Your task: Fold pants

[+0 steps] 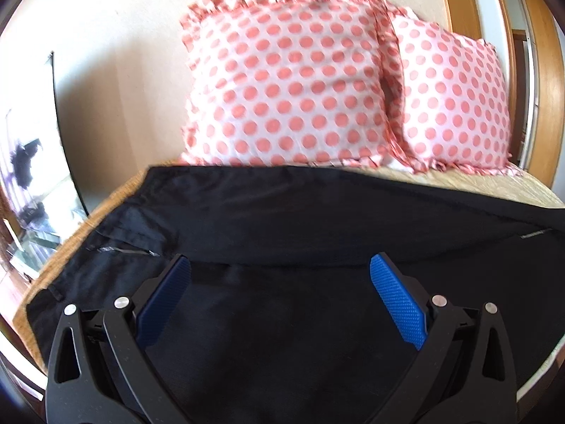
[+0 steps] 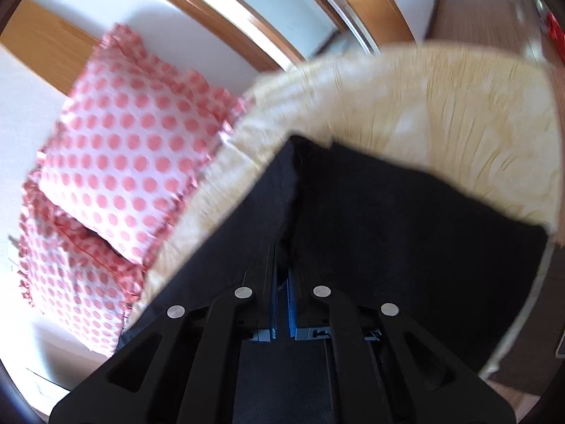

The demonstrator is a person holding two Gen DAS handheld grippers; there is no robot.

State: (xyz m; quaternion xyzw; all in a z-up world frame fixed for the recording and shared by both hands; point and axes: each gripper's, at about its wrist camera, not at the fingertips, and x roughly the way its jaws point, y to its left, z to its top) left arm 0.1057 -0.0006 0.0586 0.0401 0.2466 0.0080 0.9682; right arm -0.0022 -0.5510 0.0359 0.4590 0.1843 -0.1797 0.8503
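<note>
We hold the black pants (image 1: 282, 212) spread over the straw-coloured woven bed cover (image 2: 459, 113), below the two frilled, pink-dotted pillows (image 1: 289, 81). Our left gripper (image 1: 279, 268) hangs released, its ribbed blue pads (image 1: 399, 304) wide apart above the smooth, matte cloth, while our right gripper (image 2: 281, 275) is clenched on a raised ridge of pants running toward 12 o'clock. The thin fabric could slip from that narrow pinch, or the layers could drag unevenly and crease the fold.

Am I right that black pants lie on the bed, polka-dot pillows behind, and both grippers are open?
Not quite. The right gripper is shut on the pants, as the right wrist view shows. Only the left gripper is open. Bed and pillows are as stated.
</note>
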